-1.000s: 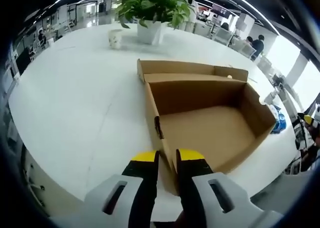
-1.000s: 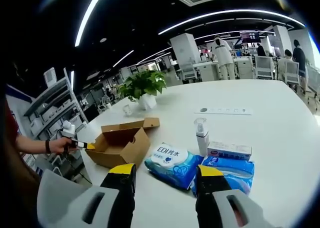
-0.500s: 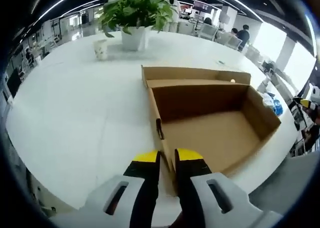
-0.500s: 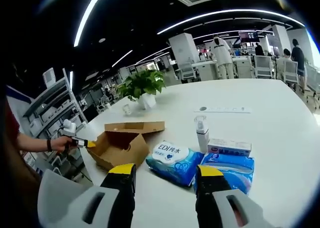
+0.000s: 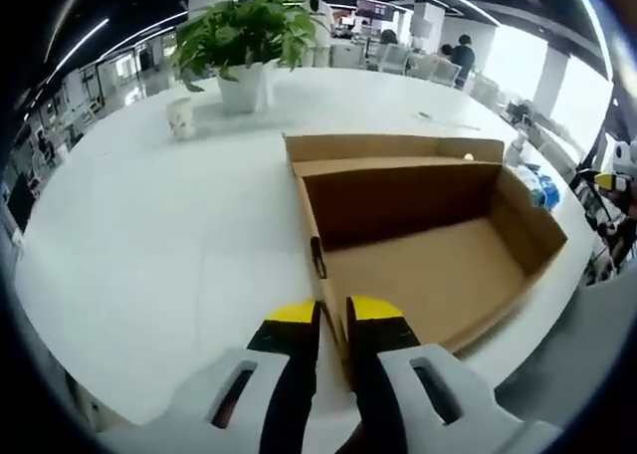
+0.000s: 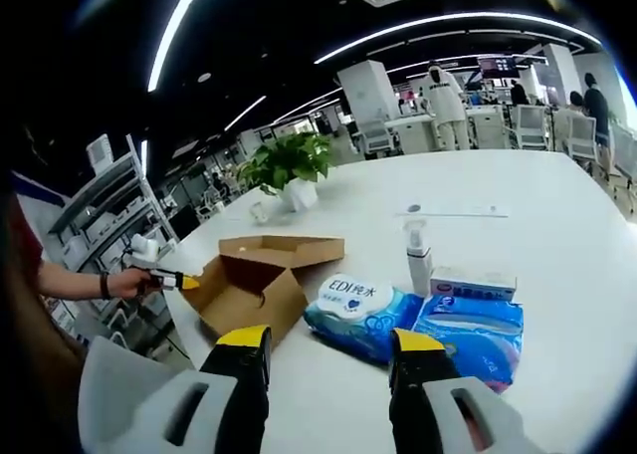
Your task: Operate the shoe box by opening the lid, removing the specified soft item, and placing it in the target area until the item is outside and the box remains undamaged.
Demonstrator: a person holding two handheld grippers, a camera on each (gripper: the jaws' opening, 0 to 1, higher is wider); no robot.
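The brown cardboard shoe box [image 5: 428, 265] lies open on the white table [image 5: 149, 235], with its lid [image 5: 388, 147] folded back at the far side. I see only bare cardboard inside it. My left gripper [image 5: 333, 315] is shut on the box's near corner wall. In the right gripper view the box [image 6: 259, 280] is at the left, and a hand holds the left gripper [image 6: 184, 282] at its corner. A soft blue wipes pack [image 6: 366, 313] lies on the table outside the box. My right gripper [image 6: 328, 349] hangs open above the table, near the pack, holding nothing.
A second blue pack [image 6: 470, 330], a white carton [image 6: 473, 280] and a spray bottle [image 6: 418, 250] lie right of the wipes. A potted plant [image 5: 244, 36] and a paper cup [image 5: 181, 118] stand at the table's far side. The table edge runs close behind the box.
In the right gripper view the box has turned and tilted in the left gripper's hold, so its lid faces up more. Both cameras have shifted slightly.
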